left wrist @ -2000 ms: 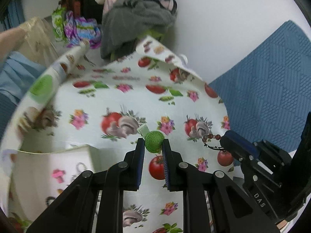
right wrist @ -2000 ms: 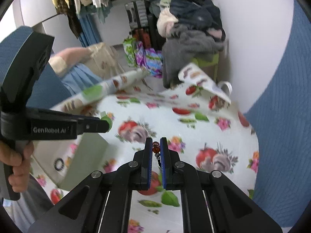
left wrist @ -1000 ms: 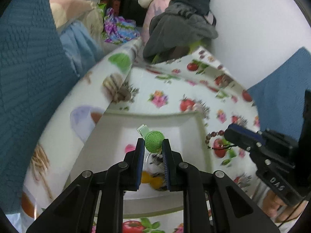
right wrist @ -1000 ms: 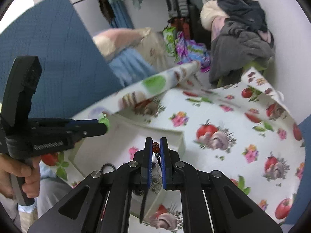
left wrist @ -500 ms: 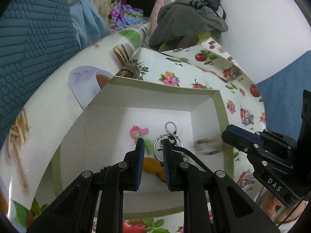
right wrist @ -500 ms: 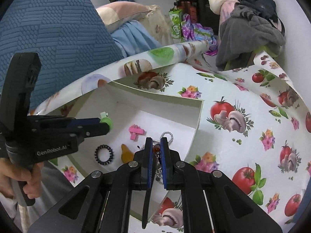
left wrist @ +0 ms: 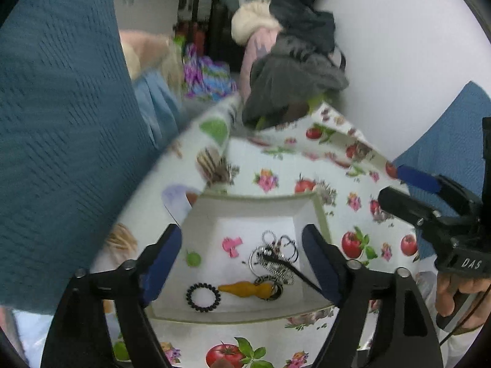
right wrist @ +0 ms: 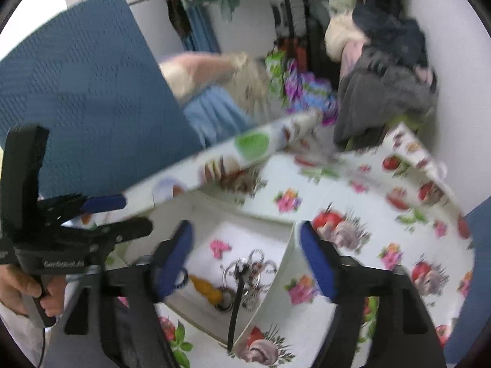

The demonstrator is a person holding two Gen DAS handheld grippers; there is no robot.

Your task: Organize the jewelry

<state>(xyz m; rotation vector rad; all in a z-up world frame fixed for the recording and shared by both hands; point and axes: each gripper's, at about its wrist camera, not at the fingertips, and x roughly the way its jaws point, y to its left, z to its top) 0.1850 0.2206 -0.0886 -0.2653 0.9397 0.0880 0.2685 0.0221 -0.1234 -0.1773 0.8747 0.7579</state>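
Note:
A white box (left wrist: 319, 214) sits on the fruit-print tablecloth. Inside lie a green round piece (left wrist: 193, 258), a pink clip (left wrist: 231, 244), a black hair tie (left wrist: 202, 297), a yellow piece (left wrist: 242, 289) and a heap of silver rings and chains (left wrist: 274, 257). My left gripper (left wrist: 242, 257) is open and empty above the box. My right gripper (right wrist: 245, 257) is open and empty over the box's right wall (right wrist: 276, 282). A black cord (right wrist: 236, 303) hangs over the box's front edge. The heap also shows in the right wrist view (right wrist: 250, 273).
Blue textured cushions stand at the left (left wrist: 58, 122) and the right (left wrist: 445, 147). A pile of clothes (left wrist: 291, 70) lies beyond the table's far edge. The tablecloth (left wrist: 307, 165) curls up at the left and at the back.
Both grippers have opened. The green piece left my left gripper and now lies in the box. The beaded bracelet left my right gripper and lies among the rings. Both grippers have risen.

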